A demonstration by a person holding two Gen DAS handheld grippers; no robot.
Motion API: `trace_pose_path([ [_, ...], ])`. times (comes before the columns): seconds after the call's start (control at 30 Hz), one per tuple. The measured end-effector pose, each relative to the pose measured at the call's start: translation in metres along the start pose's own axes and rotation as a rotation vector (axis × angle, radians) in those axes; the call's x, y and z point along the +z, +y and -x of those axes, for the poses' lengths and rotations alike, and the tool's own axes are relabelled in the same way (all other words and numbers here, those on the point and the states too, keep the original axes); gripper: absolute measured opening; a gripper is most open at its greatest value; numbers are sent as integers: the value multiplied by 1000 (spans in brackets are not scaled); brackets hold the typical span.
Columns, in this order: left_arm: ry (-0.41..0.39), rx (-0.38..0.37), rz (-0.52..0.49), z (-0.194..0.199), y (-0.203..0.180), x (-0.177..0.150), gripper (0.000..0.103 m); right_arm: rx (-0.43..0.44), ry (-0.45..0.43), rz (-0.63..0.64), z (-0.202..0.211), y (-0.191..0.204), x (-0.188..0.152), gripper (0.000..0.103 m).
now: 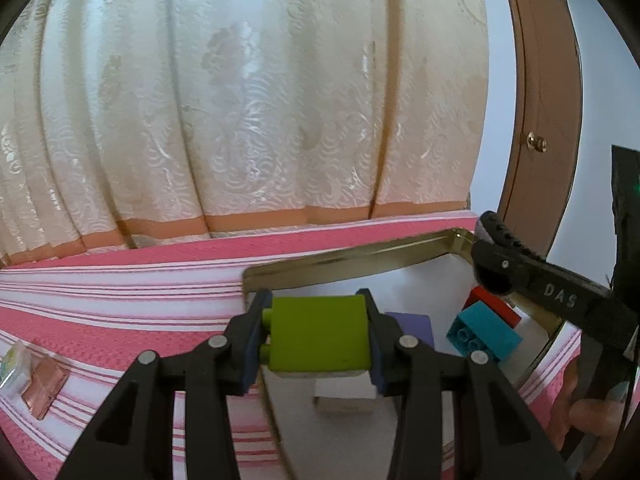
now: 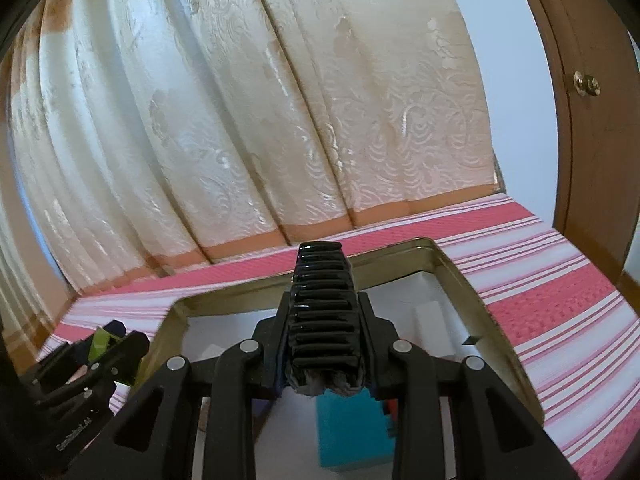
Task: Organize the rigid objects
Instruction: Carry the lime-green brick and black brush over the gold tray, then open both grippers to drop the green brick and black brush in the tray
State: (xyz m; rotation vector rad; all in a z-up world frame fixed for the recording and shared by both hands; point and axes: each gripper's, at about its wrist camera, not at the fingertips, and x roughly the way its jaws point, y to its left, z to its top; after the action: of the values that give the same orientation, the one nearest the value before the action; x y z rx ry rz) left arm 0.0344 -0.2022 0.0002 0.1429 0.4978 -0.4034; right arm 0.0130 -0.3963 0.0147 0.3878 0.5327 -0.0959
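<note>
Jaws of our left gripper (image 1: 318,334) are pinching a green brick (image 1: 320,330), hovering just over the tray's (image 1: 352,258) near-left corner; right gripper (image 2: 320,316) is clamping a black ribbed piece (image 2: 322,300).

Shiny metal tin (image 1: 352,258), matt plastic bricks (green one (image 1: 318,332)) — woven striped cloth (image 1: 120,300).

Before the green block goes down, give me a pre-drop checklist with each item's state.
1. Left gripper clamped on green block: ok.
2. Block over the metal tin, not the striped cloth: ok.
3. Clear floor under the block: cannot tell; white block sits below, purple block behind.
4. Right gripper out of the way: ok, off to the side above the teal block.
5. Right gripper empty: ok, shut on nothing.
</note>
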Motion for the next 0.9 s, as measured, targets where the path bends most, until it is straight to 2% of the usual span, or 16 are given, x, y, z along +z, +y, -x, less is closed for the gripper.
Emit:
trace_pose_path([
  [0.27,27,4,-40,-9,-19,-4,42,-46,35,44,-10,3,-5,31],
  [0.9,76,41,-51,-20,-19,-8,42,-75,95,86,-24,12,-14,31],
])
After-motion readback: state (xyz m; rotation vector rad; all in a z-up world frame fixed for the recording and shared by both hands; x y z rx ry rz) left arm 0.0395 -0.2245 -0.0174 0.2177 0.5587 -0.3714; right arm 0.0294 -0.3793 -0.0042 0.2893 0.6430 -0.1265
